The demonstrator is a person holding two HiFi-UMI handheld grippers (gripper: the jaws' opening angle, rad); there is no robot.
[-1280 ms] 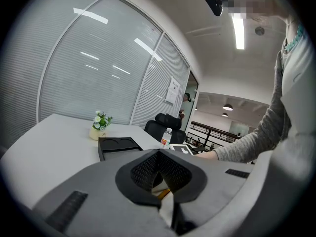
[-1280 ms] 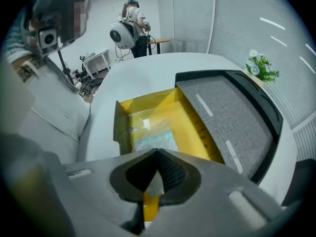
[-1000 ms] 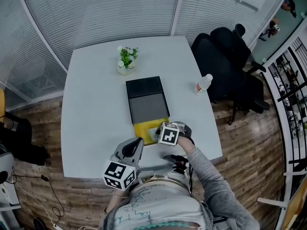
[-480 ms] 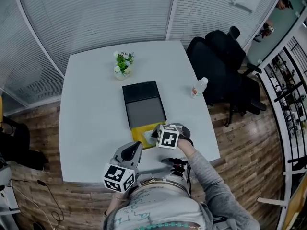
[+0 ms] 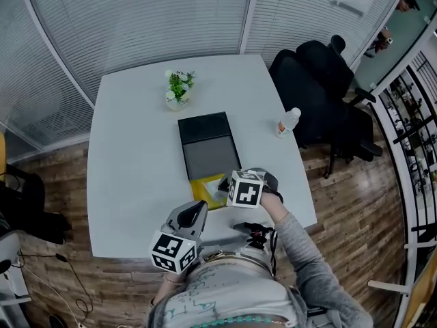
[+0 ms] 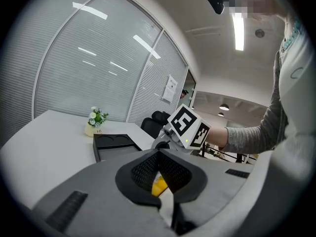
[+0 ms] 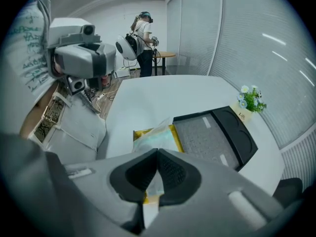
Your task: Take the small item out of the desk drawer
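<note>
Head view: yellow drawer (image 5: 202, 191) pulled out at near end of black organiser (image 5: 208, 145) on worktop (image 5: 130, 156). Right tongs (image 5: 222, 182) just above it. Left tongs (image 5: 199, 207) nearer.

Left gripper view: left tongs together, empty (yellow beyond is drawer).

Right gripper view: right tongs clamped on edge of pale packet (image 7: 154, 138), over drawer. Risk: thin pinch on slick wrap, so packet may slip back in. Organiser's top tray (image 7: 205, 139) empty. Drawer floor hidden.
</note>
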